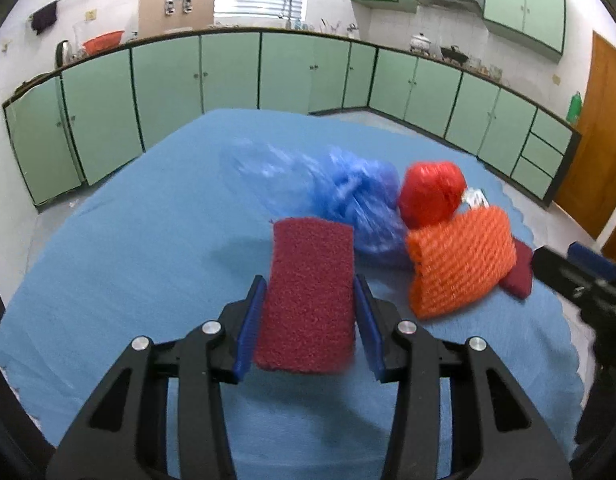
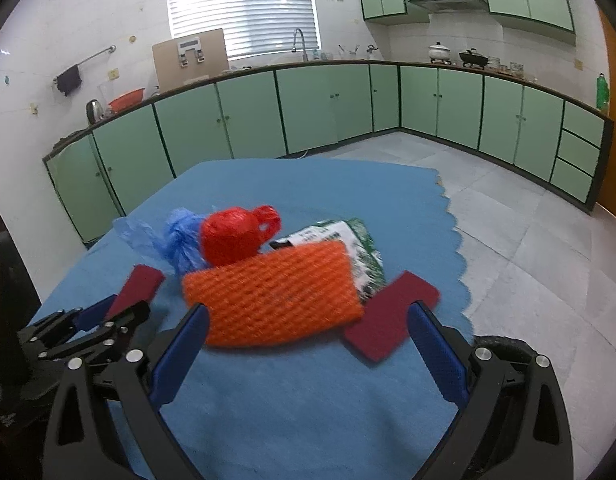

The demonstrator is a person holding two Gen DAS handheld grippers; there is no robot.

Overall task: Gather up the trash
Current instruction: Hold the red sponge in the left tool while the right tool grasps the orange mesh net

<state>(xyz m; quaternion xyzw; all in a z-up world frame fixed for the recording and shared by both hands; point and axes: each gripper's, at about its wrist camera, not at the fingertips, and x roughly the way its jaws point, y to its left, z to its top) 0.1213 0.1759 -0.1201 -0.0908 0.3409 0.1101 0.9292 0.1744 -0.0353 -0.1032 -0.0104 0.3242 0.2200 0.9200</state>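
My left gripper (image 1: 309,280) is shut on a dark red scouring pad (image 1: 308,296), held upright just above the blue tablecloth (image 1: 128,260). Beyond it lie a crumpled blue plastic bag (image 1: 347,192), a red plastic bag (image 1: 431,192) and an orange foam net (image 1: 459,264). My right gripper (image 2: 308,310) stands open just short of the orange net (image 2: 272,296). A second dark red pad (image 2: 391,316) lies by its right finger. A green-and-white packet (image 2: 359,248) is partly hidden under the net. The left gripper (image 2: 108,308) with its pad (image 2: 140,284) shows at the left.
The cloth's scalloped edge (image 2: 455,248) runs close to the right of the pile, with tiled floor (image 2: 527,240) beyond. Green cabinets (image 2: 308,108) line the far walls. A wooden door (image 1: 595,140) stands at the right.
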